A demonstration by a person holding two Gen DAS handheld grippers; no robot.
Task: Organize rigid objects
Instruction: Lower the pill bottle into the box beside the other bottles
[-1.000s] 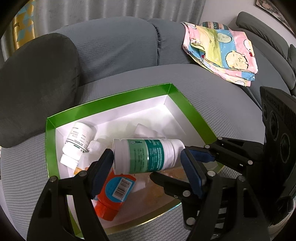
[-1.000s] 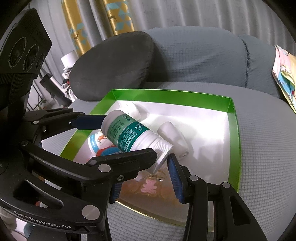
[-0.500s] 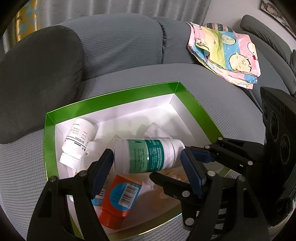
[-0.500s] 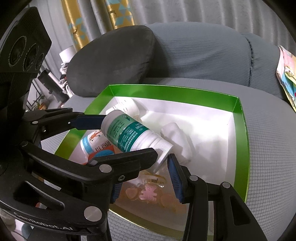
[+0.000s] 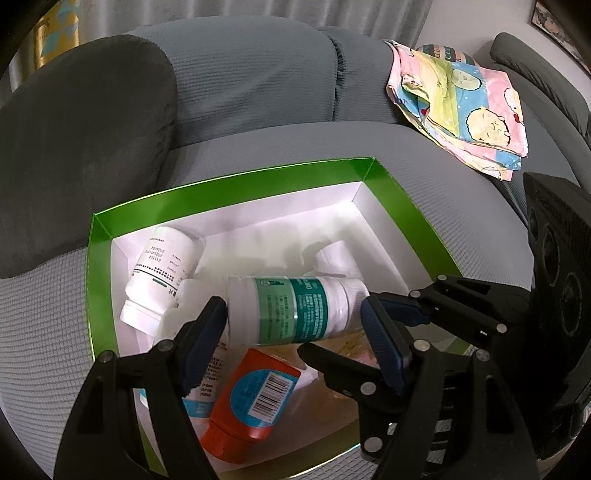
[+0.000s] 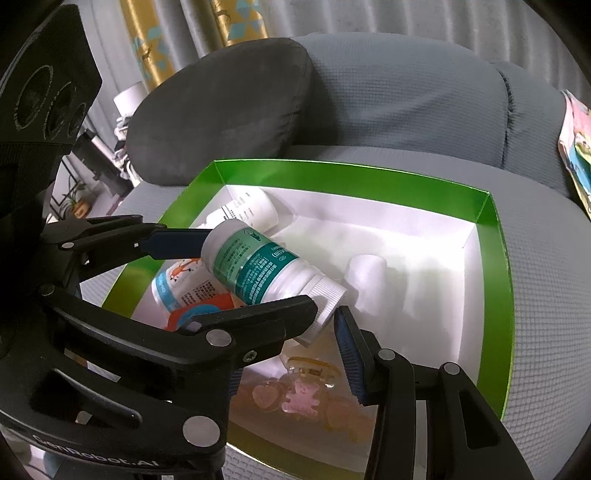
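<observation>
A white bottle with a green label (image 5: 295,310) lies sideways above the green-rimmed white box (image 5: 236,181). My left gripper (image 5: 295,328) is shut on it end to end, one pad on its base, one on its cap. In the right wrist view the same bottle (image 6: 262,273) hangs over the box (image 6: 495,266). My right gripper (image 6: 295,332) stands open just below the bottle's cap. In the box lie a white bottle (image 5: 162,266), an orange tube (image 5: 251,398), a small white item (image 6: 365,273) and a pink bear clip (image 6: 303,398).
The box rests on a grey sofa seat (image 5: 461,229). A dark grey cushion (image 5: 81,144) stands behind the box at left. A folded cartoon-print cloth (image 5: 465,107) lies at the back right. Gold-patterned curtains (image 6: 229,22) hang behind the sofa.
Both grippers and the held bottle have moved forward over the box; more of its near part now shows. The left grip on the bottle is unchanged.
</observation>
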